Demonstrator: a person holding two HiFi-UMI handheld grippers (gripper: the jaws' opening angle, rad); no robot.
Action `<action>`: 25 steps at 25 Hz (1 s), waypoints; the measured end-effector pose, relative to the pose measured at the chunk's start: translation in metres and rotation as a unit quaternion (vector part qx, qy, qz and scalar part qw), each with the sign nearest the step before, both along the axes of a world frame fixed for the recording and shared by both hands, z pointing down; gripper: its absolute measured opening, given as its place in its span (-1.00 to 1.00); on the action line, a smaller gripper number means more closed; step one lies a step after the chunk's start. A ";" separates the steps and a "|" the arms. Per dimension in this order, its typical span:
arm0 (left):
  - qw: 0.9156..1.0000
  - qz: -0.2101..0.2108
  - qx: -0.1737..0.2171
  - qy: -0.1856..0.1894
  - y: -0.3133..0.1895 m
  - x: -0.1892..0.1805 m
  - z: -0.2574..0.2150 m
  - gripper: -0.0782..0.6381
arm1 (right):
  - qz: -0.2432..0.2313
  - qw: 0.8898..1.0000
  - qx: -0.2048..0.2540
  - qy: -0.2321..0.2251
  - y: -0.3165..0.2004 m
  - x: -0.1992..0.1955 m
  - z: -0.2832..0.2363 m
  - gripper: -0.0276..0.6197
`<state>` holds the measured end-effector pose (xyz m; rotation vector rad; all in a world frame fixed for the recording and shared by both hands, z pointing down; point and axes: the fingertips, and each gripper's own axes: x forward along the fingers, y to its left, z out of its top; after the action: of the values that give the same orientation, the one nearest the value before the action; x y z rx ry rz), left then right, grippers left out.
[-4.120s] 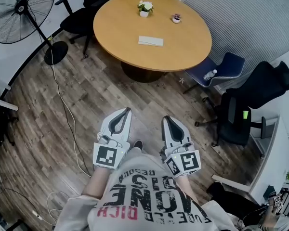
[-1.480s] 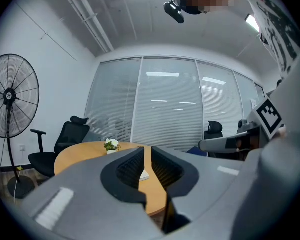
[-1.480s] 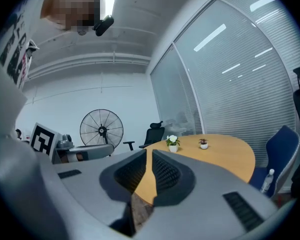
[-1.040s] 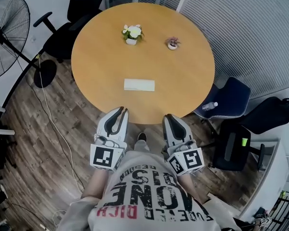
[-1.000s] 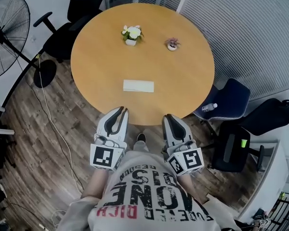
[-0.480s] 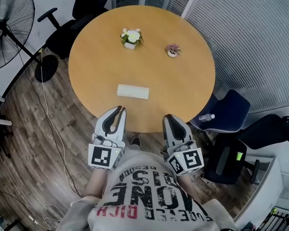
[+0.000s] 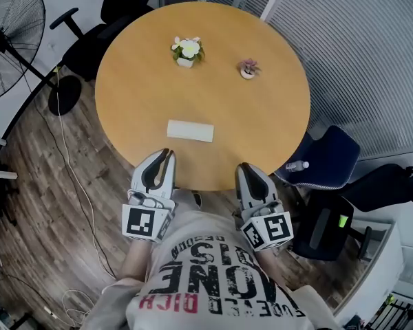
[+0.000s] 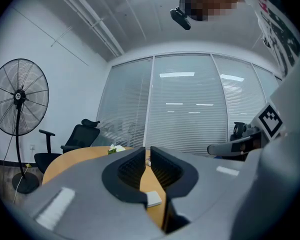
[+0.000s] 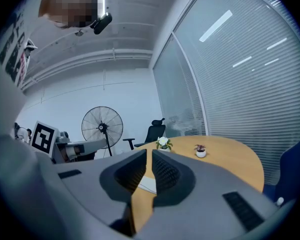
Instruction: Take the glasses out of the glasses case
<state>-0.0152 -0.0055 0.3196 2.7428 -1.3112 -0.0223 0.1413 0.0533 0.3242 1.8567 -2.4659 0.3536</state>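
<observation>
Now that the person has stepped closer to the round table (image 7: 268,115), the closed glasses case (image 7: 190,130) lies near the left gripper (image 7: 166,155) (it and the right gripper (image 7: 246,168) are clenched on nothing), ready for reaching.

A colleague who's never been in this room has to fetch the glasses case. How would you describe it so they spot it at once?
Find the round wooden table. The glasses case lies alone on its near half, close to the edge where the person stands. It is a flat white oblong, unlike the white-flowered potted plant and the small reddish potted plant on the far side.
</observation>
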 end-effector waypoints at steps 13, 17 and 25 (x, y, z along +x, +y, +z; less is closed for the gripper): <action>0.999 0.033 -0.003 -0.003 -0.076 -0.014 -0.006 -0.67 | 0.025 1.000 -0.005 0.001 -0.068 -0.022 -0.011 -0.83; 0.999 0.048 -0.008 0.000 -0.093 -0.016 -0.003 -0.67 | 0.037 0.999 -0.012 0.001 -0.081 -0.028 -0.007 -0.83; 0.998 0.063 -0.016 -0.005 -0.108 -0.017 0.010 -0.67 | 0.051 0.998 -0.025 0.000 -0.091 -0.029 0.009 -0.83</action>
<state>-0.0319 -0.1132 0.3295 2.7951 -1.1263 0.0215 0.1125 -0.0378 0.3328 1.9679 -2.3449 0.4142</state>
